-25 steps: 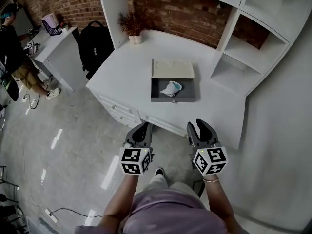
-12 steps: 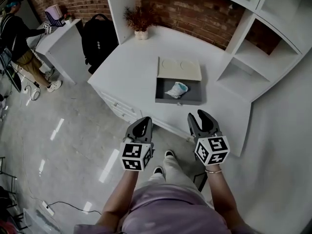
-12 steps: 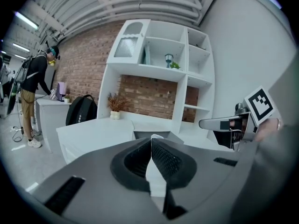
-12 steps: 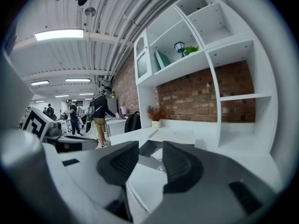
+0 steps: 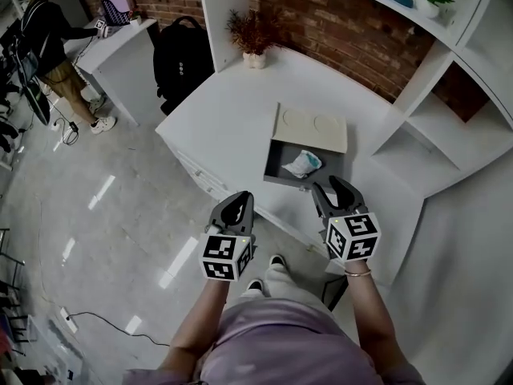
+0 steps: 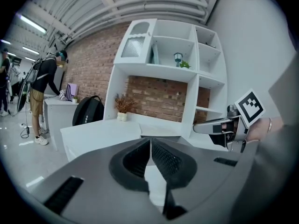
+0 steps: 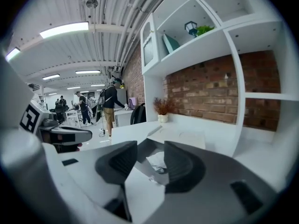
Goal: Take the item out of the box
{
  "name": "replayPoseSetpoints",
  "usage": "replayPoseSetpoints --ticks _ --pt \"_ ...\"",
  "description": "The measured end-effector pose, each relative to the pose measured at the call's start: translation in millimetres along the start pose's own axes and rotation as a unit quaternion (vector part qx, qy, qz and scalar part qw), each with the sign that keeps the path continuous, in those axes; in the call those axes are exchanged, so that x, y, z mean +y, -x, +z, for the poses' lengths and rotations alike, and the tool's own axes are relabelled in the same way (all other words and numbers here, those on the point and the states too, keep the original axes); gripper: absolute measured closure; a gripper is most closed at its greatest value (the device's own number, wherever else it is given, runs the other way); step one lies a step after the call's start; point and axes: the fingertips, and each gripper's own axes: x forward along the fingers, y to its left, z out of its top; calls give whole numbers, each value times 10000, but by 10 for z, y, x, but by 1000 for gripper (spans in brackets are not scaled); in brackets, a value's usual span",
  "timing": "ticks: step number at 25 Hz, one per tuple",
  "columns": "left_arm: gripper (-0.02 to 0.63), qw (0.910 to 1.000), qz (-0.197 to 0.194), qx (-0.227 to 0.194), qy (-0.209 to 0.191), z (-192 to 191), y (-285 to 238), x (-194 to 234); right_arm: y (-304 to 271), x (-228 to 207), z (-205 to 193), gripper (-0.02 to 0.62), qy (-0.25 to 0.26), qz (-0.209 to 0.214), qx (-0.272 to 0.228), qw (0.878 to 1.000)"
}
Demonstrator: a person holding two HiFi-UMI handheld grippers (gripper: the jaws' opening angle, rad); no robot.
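White crumpled item (image 5: 303,164) with pale blue patches, lying loose inside an open grey box (image 5: 275,169) on a white surface (image 5: 232,107); beige lid (image 5: 311,125) lies flat behind. Left hand-held gripper (image 5: 238,202): jaws closed together, empty. Right hand-held gripper (image 5: 335,184): jaws opening, nothing between them, just before the box's front wall.
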Motion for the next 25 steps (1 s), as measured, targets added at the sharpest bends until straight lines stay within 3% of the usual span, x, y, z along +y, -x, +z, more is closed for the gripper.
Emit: replayPoseSetpoints --ticks 13,25 --pt "603 9978 637 22 198 -8 -132 160 -601 -199 -125 390 558 707 795 9928" --pt "603 9912 1278 -21 346 -49 -10 403 -1139 -208 -476 348 1147 1048 1643 9741"
